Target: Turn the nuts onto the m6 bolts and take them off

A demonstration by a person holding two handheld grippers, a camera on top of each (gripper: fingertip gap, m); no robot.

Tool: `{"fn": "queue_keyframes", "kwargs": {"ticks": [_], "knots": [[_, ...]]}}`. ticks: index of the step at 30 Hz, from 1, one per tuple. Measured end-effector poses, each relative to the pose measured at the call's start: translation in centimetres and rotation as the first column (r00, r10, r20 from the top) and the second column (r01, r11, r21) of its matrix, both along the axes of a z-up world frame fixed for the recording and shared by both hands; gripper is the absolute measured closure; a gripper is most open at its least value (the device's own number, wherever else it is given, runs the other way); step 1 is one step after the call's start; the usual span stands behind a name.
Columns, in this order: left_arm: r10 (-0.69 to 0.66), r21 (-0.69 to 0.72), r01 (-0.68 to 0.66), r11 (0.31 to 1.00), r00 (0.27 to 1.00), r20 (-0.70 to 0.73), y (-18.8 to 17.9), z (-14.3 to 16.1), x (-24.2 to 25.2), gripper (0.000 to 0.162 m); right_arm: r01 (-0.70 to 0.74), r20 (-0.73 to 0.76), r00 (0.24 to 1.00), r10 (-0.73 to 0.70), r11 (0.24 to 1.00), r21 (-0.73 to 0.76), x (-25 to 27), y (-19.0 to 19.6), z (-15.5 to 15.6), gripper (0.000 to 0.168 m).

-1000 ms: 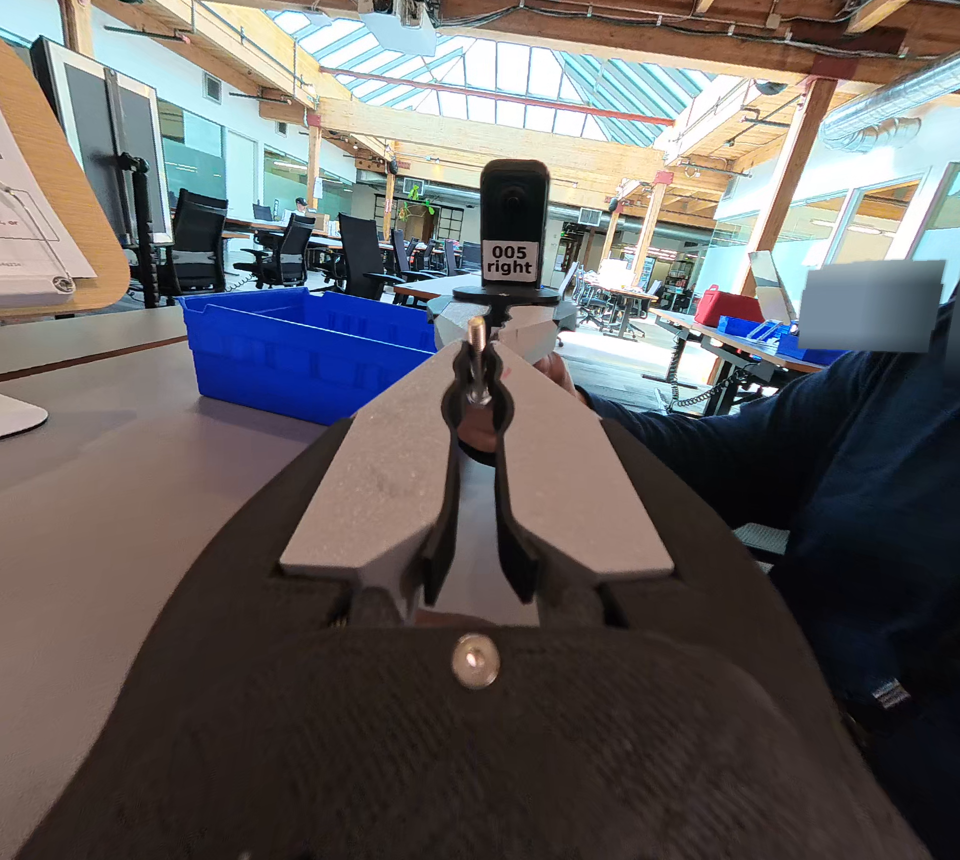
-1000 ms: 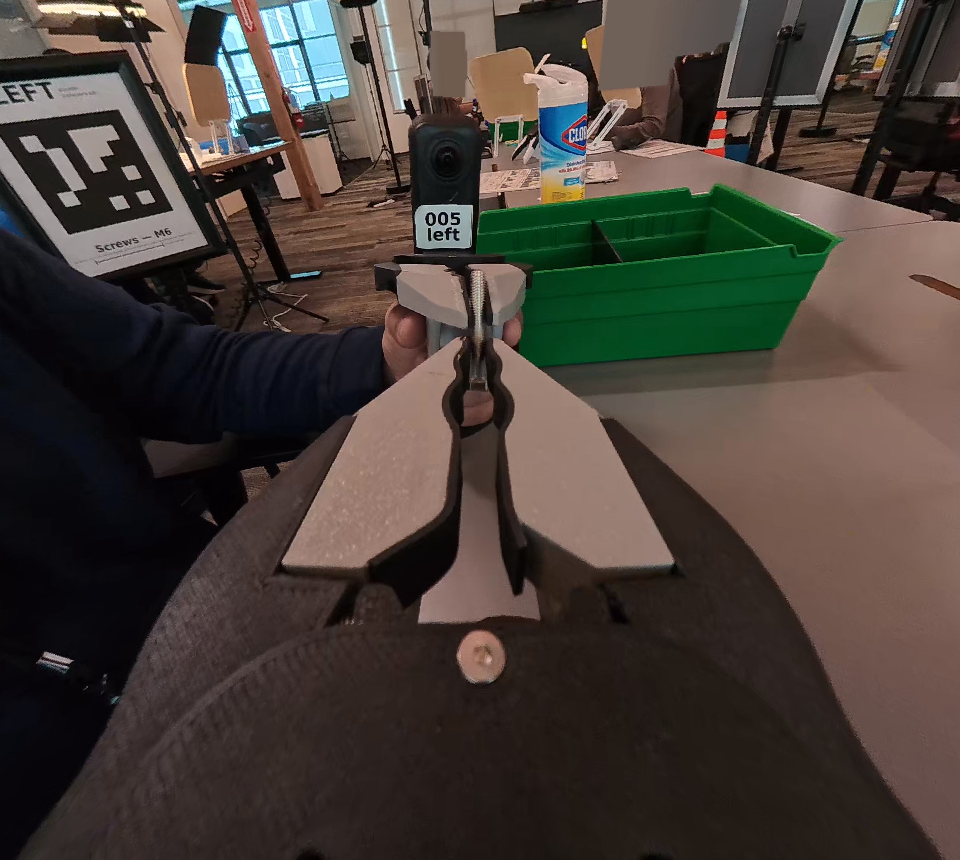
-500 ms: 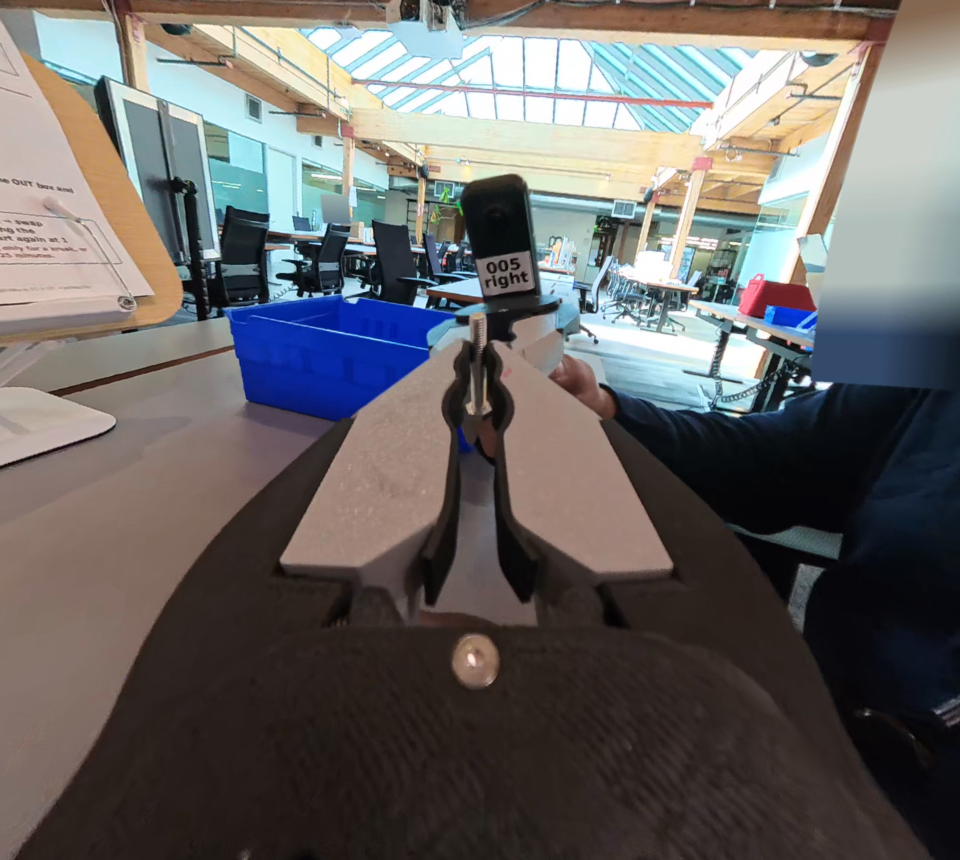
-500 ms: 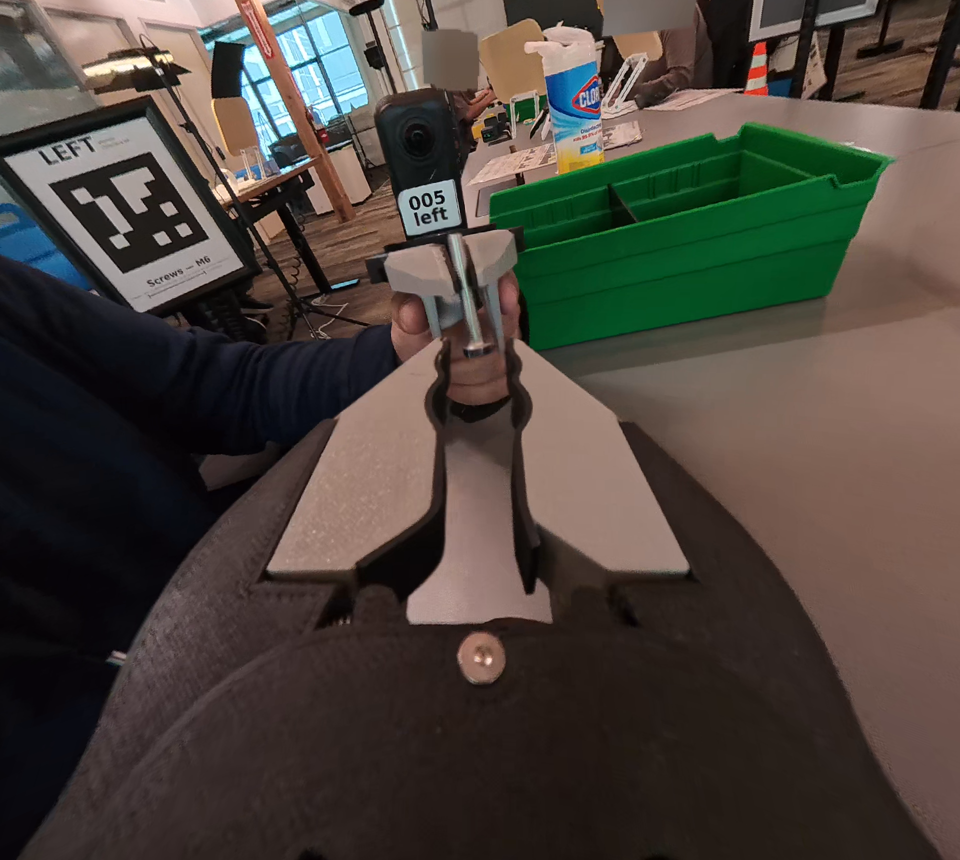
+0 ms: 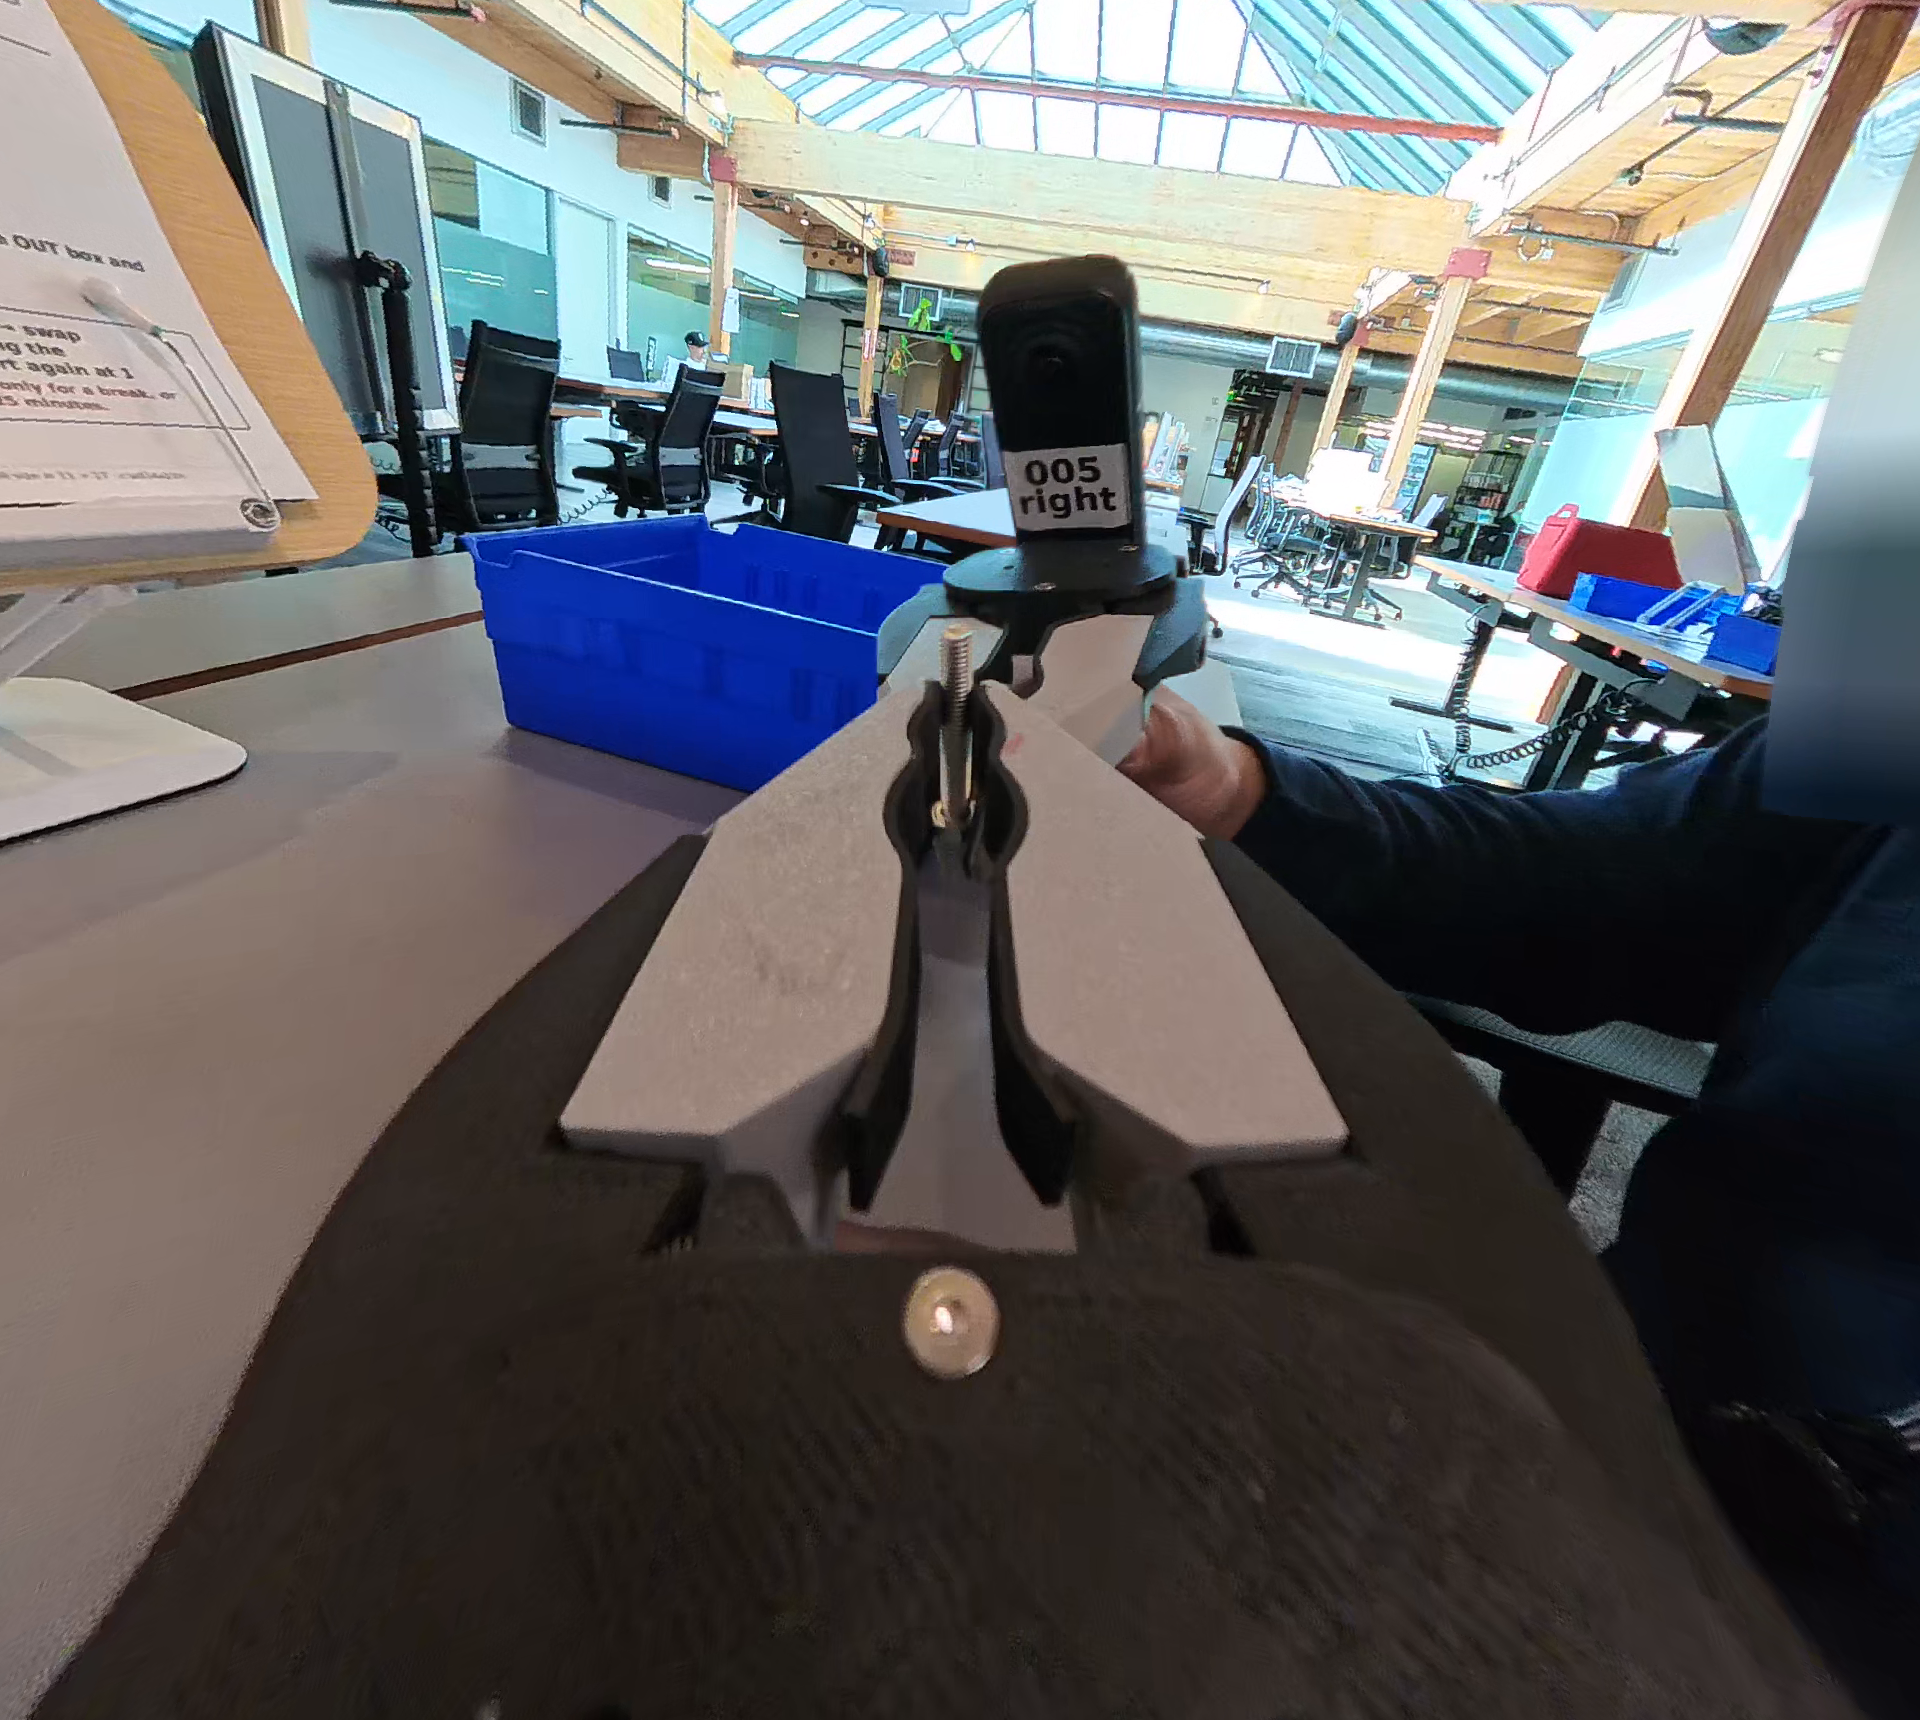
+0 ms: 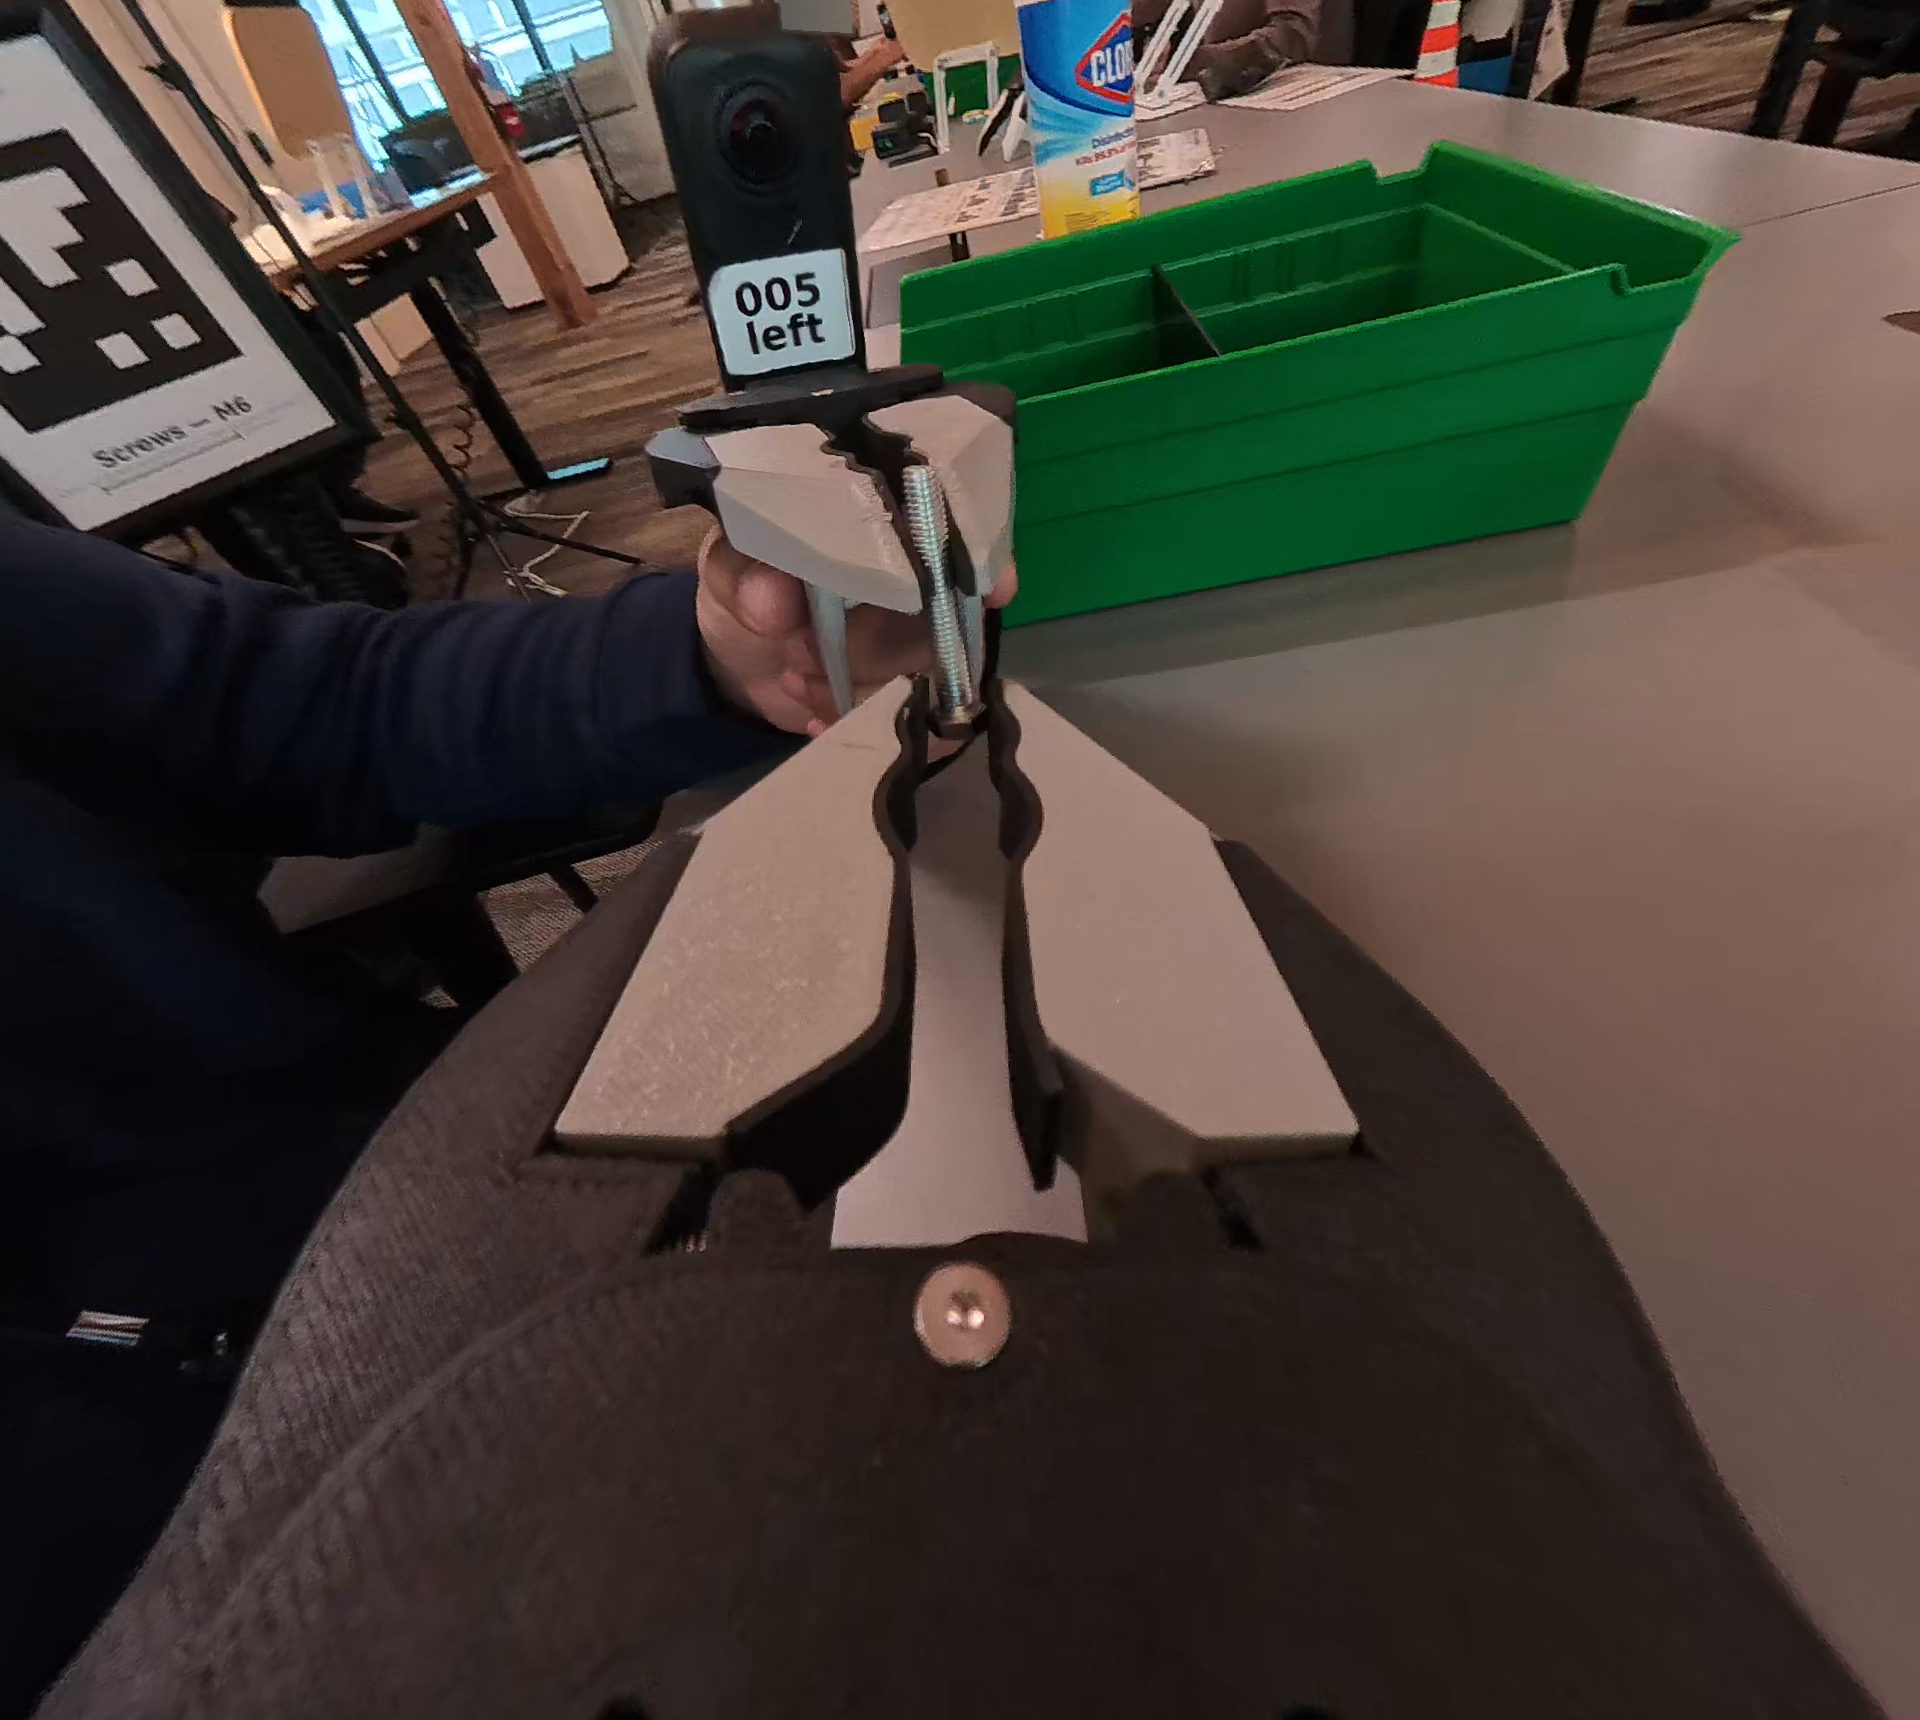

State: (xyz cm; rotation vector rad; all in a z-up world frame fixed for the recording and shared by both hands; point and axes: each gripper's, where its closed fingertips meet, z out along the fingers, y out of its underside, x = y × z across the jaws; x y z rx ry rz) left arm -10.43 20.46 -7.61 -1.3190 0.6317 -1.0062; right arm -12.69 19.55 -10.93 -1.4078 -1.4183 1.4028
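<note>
My left gripper (image 5: pixel 954 735) is shut on a silver M6 bolt (image 5: pixel 954 683), whose threaded tip sticks out past the fingertips. In the right wrist view this left gripper (image 6: pixel 914 517) is tilted, and the bolt (image 6: pixel 935 579) slants down from it. The bolt's near end carries a wider metal piece, seemingly a nut (image 6: pixel 954 712). My right gripper (image 6: pixel 954 725) is open a little, with its tips on either side of that end. It also shows beyond the bolt in the left wrist view (image 5: pixel 1049 642).
A blue bin (image 5: pixel 675 631) stands on the grey table (image 5: pixel 208 943) behind the bolt, with a paper sign stand (image 5: pixel 104 320) at far left. A green divided bin (image 6: pixel 1299 423) stands at the right, a wipes canister (image 6: pixel 1075 60) behind it, and a marker board (image 6: pixel 104 299) at left. The grippers are tip to tip, or close to it.
My right gripper, shut around the bolt's end a second ago, has opened. The left gripper has tilted, so the bolt now slants down toward the right gripper.
</note>
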Motion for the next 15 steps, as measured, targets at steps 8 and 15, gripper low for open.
{"fn": "queue_keyframes", "kwargs": {"ticks": [8,15], "knots": [[-0.021,-0.046,0.018,0.999,0.998,-0.06,0.2,-1.3,0.7,0.159,-0.003,0.012,1.0,0.003,1.0,-0.01,0.0,0.0,-0.3,0.16],[0.038,-0.079,-0.047,0.996,0.994,-0.102,1.2,-2.3,0.1,0.16,0.036,-0.048,0.998,-0.038,0.998,-0.042,1.1,1.5,1.2,0.142]]}}
